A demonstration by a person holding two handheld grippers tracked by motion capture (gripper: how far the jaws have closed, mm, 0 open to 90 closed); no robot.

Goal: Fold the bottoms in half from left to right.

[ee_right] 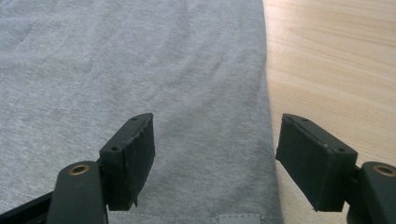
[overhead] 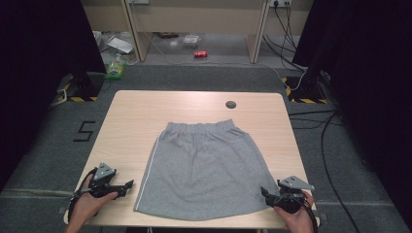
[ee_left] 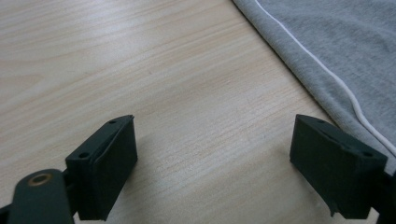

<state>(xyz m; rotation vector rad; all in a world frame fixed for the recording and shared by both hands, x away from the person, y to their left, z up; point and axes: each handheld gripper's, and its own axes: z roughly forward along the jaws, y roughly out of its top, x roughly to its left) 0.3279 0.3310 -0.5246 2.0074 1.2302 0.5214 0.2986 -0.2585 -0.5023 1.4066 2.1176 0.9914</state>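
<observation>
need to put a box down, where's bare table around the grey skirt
The far strip of table between the waistband and far edge, beside the dark round spot, is widest. The left side by the skirt is free too. The near corners hold the hand-held grippers.

Grey skirt (overhead: 204, 167) lies flat mid-table (overhead: 136, 111), nothing on it, so no obstacle above it. Bare wood all round: wide strip beyond waistband w/ just a small dark grommet (overhead: 231, 104), free strips left & right of skirt. Left tool (overhead: 127, 187) sits on bare wood beside skirt's left hem; right tool (overhead: 265, 192) at its right hem corner.
</observation>
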